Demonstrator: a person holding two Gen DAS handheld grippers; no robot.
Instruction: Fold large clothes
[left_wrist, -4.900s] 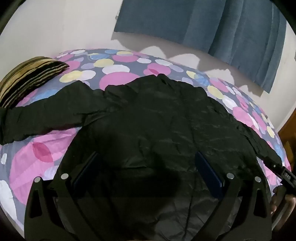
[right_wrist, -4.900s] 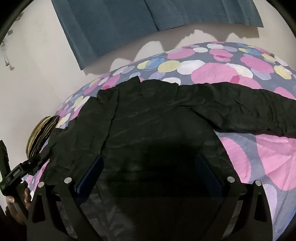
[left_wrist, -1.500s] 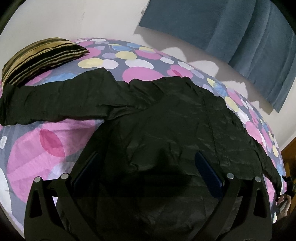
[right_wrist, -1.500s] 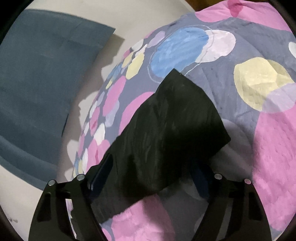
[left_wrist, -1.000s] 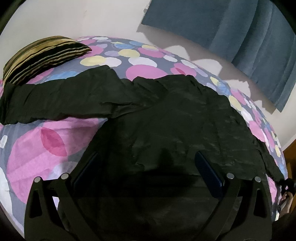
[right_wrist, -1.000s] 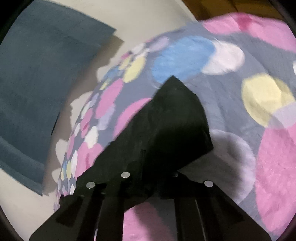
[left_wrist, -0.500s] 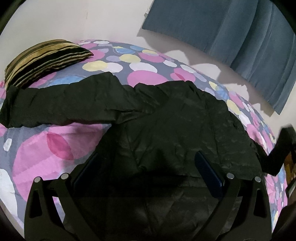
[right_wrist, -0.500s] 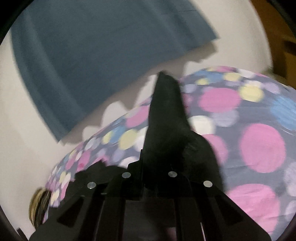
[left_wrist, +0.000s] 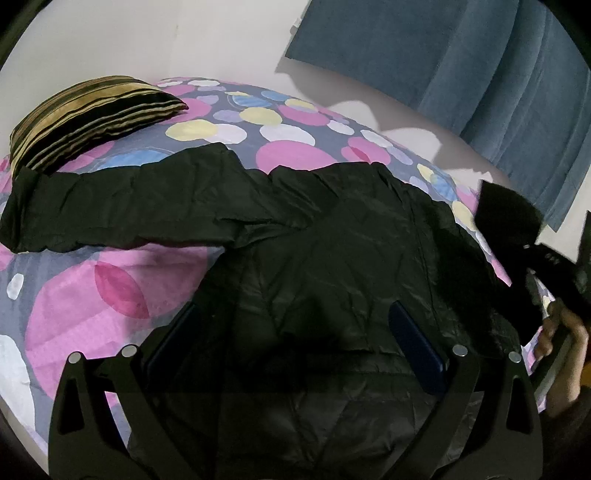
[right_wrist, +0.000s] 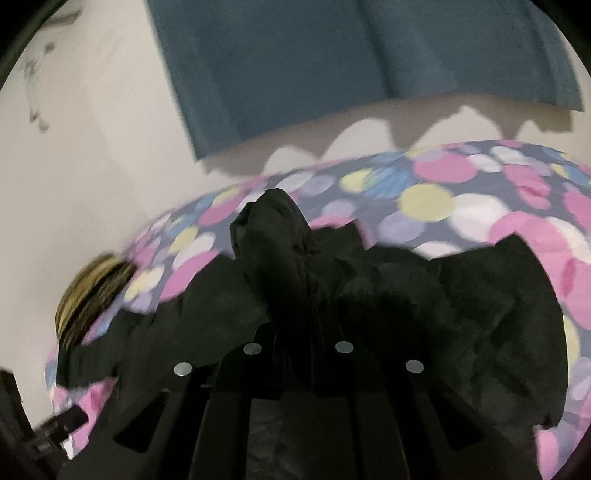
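Observation:
A black jacket (left_wrist: 332, 273) lies spread flat on the bed, its left sleeve (left_wrist: 110, 214) stretched out toward the pillow. My left gripper (left_wrist: 291, 321) hovers open over the jacket's lower body, nothing between its blue pads. My right gripper (right_wrist: 299, 332) is shut on the right sleeve (right_wrist: 273, 243), whose cuff stands up past the fingers, lifted off the bed above the jacket body (right_wrist: 461, 302). In the left wrist view that raised sleeve (left_wrist: 506, 218) hangs at the right edge, with a hand (left_wrist: 565, 332) below it.
The bed has a sheet (left_wrist: 92, 295) with pink, blue and yellow dots. A striped gold and black pillow (left_wrist: 88, 114) lies at its far left corner. A blue curtain (left_wrist: 461, 66) hangs on the white wall behind. The bed's near edge runs under my left gripper.
My right gripper shut on the right sleeve's cuff, lifted it off the sheet and swung it in toward the jacket body while rolling. The left gripper stayed over the jacket.

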